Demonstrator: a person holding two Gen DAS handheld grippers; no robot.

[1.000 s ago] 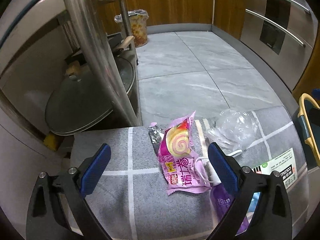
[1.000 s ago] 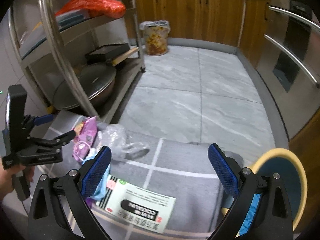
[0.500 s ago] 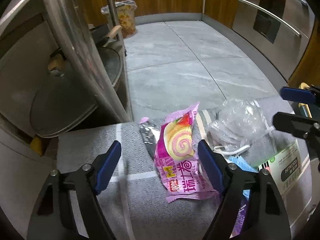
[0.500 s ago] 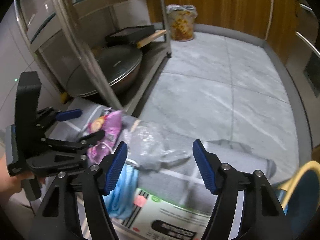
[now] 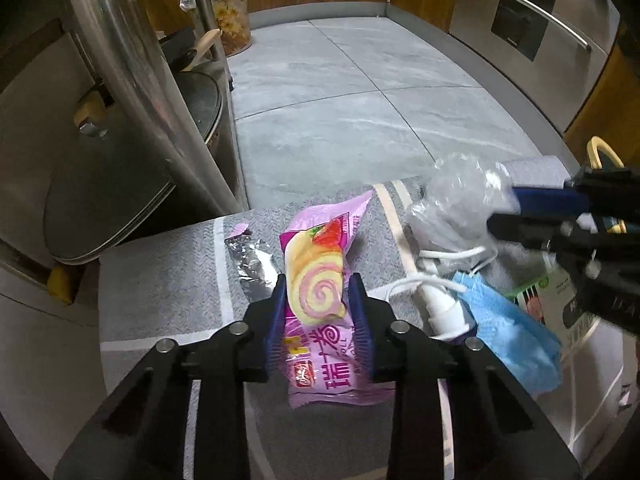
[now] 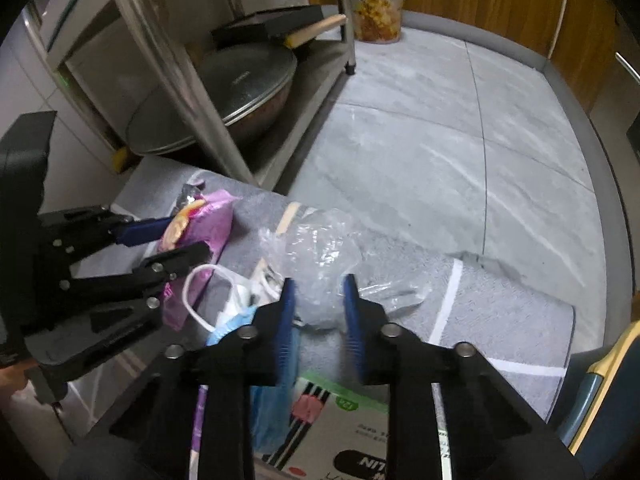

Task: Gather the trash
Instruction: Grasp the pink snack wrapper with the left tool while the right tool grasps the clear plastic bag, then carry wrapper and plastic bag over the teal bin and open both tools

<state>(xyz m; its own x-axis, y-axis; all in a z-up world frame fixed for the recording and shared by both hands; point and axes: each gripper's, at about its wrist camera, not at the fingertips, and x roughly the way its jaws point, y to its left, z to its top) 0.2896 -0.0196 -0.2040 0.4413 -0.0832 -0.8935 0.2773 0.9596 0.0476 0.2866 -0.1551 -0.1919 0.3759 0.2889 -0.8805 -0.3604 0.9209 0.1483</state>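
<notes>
Both claws have just closed: the left gripper (image 5: 317, 309) now pinches the wrapper (image 5: 320, 280), the right gripper (image 6: 319, 304) the bag (image 6: 320, 256), ready for lifting

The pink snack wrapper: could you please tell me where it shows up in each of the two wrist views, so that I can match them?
Left wrist view: the pink snack wrapper lies bottom centre on the grey mat, between the fingers of the left gripper.
Right wrist view: the wrapper sits at middle left, with the left gripper around it.
Shared landmark: the clear plastic bag, just right of the wrapper in both.
</notes>
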